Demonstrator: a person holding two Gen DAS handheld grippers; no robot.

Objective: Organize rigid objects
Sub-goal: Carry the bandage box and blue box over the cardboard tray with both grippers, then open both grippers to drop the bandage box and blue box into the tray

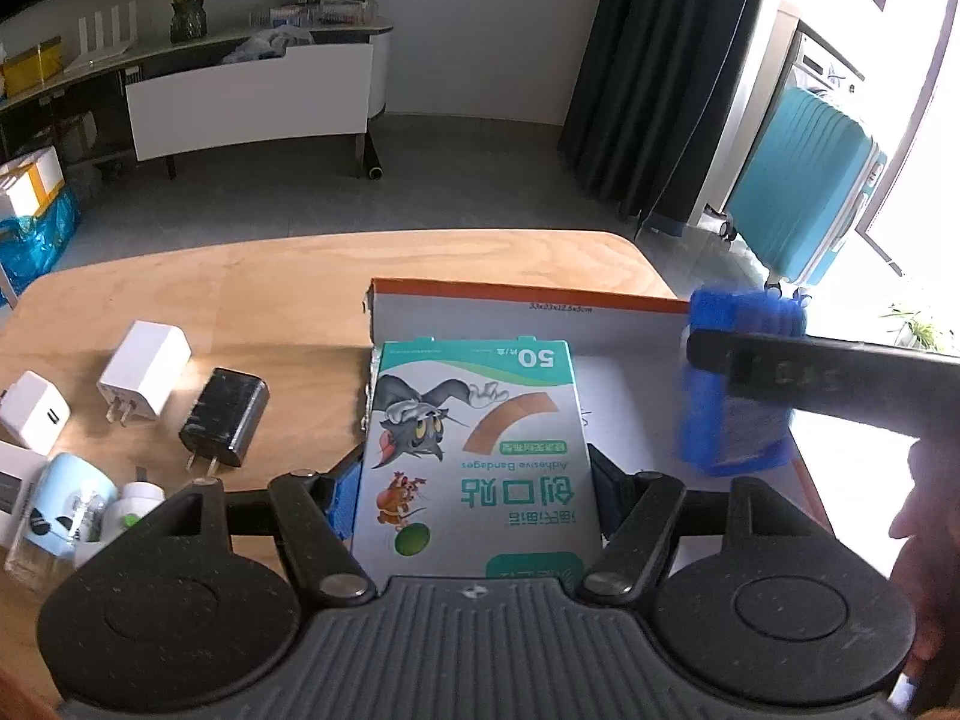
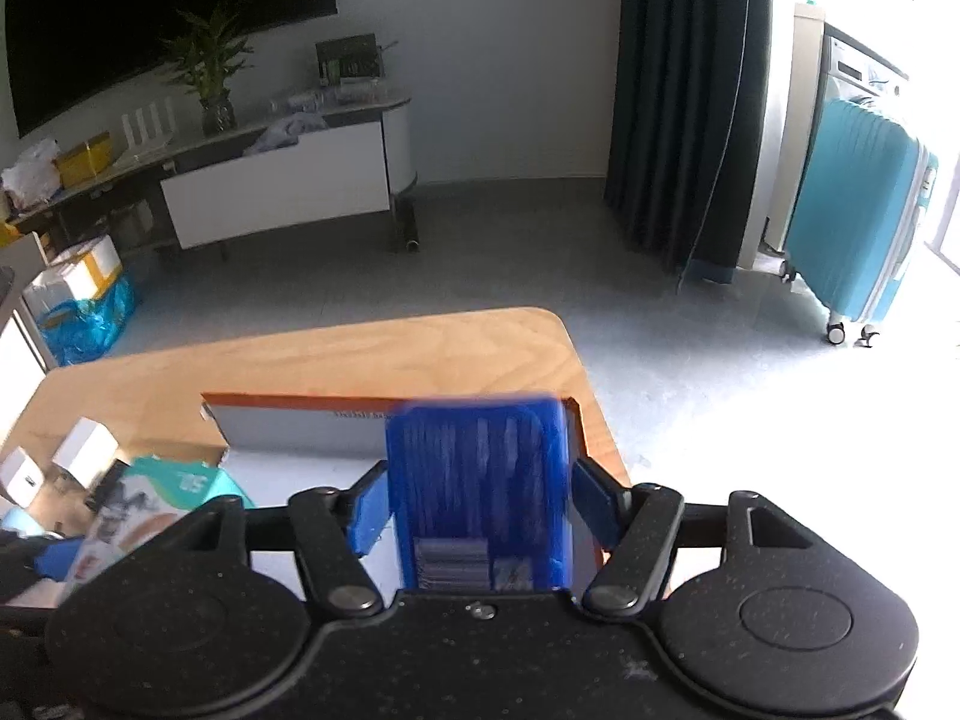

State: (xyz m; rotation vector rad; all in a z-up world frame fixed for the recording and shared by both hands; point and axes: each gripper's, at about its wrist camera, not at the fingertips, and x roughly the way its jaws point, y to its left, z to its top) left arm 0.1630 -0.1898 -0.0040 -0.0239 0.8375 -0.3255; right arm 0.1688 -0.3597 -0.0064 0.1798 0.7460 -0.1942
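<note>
We see the left hand-held gripper closed on a white and green cardboard box of adhesive bandages, its blue pads pressing both long sides. The box hangs over the near left corner of a shallow open cardboard tray with an orange rim and grey inner walls, overlapping the tray's left wall.

In the right wrist view, the right hand-held gripper has a blue ribbed plastic case between its fingers. A narrow gap shows on each side, so the pads stand just clear of the case rather than pressing it. The case sits over the right part of the tray, close to the far wall and the right wall.

The tray occupies the right end of the light wooden worktop, its right wall near the worktop's rounded right edge. Bare wood lies beyond the far wall up to the far edge.

Left of the tray, we see a black plug adapter and a white plug adapter well apart from the tray, with a strip of bare wood between them and it. A second white adapter and a pale blue cup crowd the worktop's left edge.
</note>
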